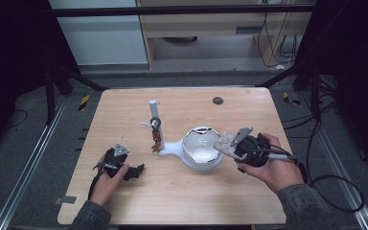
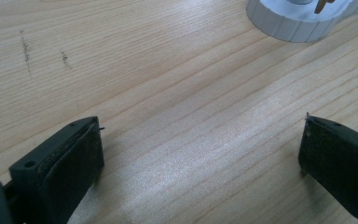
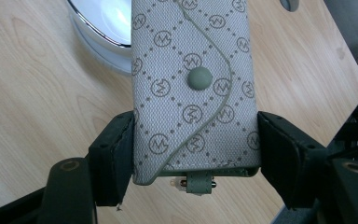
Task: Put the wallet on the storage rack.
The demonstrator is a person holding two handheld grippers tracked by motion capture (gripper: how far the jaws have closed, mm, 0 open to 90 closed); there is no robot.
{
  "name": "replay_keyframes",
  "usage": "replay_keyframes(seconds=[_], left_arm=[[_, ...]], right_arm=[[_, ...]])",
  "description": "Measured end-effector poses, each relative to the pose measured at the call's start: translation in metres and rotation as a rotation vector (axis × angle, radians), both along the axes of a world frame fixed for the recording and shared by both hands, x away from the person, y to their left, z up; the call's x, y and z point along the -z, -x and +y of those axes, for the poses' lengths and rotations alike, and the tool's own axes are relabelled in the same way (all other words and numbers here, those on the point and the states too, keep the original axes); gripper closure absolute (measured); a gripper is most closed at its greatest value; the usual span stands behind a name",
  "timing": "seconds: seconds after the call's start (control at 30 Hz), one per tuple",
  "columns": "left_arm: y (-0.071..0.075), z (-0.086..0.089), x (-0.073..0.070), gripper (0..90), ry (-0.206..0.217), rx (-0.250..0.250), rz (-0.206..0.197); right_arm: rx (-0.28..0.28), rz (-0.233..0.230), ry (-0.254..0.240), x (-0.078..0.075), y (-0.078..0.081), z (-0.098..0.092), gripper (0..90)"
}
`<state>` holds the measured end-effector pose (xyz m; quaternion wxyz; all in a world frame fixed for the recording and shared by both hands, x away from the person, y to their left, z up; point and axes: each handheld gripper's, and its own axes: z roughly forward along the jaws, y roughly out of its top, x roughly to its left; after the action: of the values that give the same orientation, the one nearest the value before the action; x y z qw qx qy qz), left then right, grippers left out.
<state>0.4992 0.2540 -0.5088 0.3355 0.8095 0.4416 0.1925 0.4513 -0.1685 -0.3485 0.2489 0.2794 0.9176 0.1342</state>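
Your right gripper [image 3: 193, 154] pinches the grey key pouch [image 3: 193, 88] across its sides, flap up, right beside the white bowl's [image 1: 191, 160] rim. Your left gripper [image 2: 200, 154] rests spread wide on the table [image 2: 168, 93], nothing between.

My right gripper [image 1: 234, 142] holds the pouch [image 3: 193, 88] just over the right rim of the bowl [image 1: 201, 149] at the table's [image 1: 187, 201] centre. Left of the bowl stands the post [image 1: 153, 117] with keys [image 1: 156, 139] hanging; my left gripper [image 1: 136, 170] rests nearer me, well left.
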Motion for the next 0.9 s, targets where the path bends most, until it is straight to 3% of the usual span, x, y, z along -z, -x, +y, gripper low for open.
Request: replay_keyframes(seconds=[0.27,0.43,0.9], left_arm=[[0.000,0.000,0.000,0.0,-0.002,0.002,-0.001],[0.000,0.000,0.000,0.0,-0.002,0.002,-0.001],[0.000,0.000,0.000,0.0,-0.002,0.001,-0.001]], right_arm=[[-0.036,0.018,0.021,0.003,-0.004,0.017,31.6],[-0.064,0.041,0.061,0.006,-0.009,0.031,31.7],[-0.087,0.069,0.090,0.013,-0.021,0.051,31.6]])
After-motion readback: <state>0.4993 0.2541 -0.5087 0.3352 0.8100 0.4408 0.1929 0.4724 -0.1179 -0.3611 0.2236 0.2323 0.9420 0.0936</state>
